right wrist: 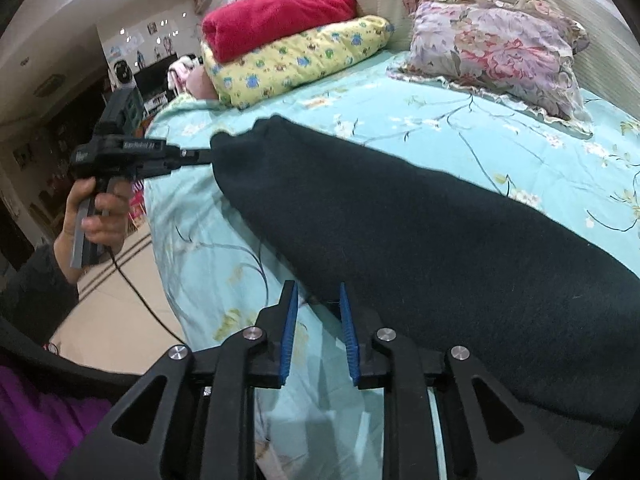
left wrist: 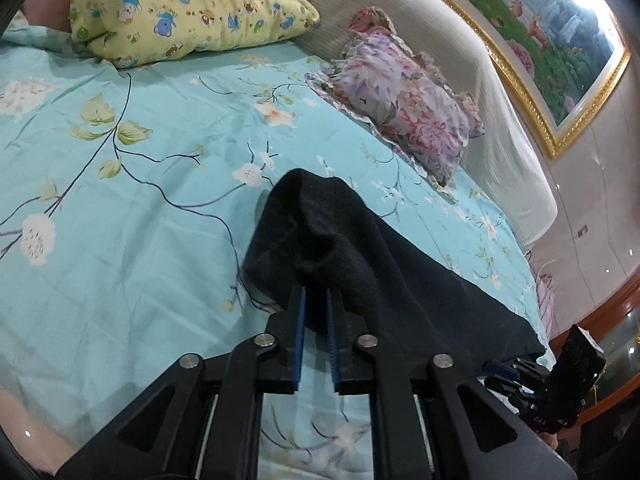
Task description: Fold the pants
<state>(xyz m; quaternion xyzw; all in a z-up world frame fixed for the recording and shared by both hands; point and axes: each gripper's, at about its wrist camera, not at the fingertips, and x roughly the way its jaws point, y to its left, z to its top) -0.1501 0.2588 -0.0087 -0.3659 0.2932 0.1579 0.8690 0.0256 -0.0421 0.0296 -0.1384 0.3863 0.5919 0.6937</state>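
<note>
1 dark pants [right wrist: 420,216] on the bed [left wrist: 120,240]; 2 pillows at the head edge: yellow cartoon-print pillow [left wrist: 180,16], floral ruffled pillow [left wrist: 404,108]; 1 red blanket [right wrist: 272,20] on the yellow one; 1 gold-framed picture [left wrist: 560,52]; 2 grippers: left gripper [left wrist: 316,296], right gripper [right wrist: 318,292]

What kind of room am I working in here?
Most likely a home bedroom: the black pants lie on a bed with a floral turquoise sheet, pillows rest against a padded headboard, and a gold-framed picture hangs above.
</note>
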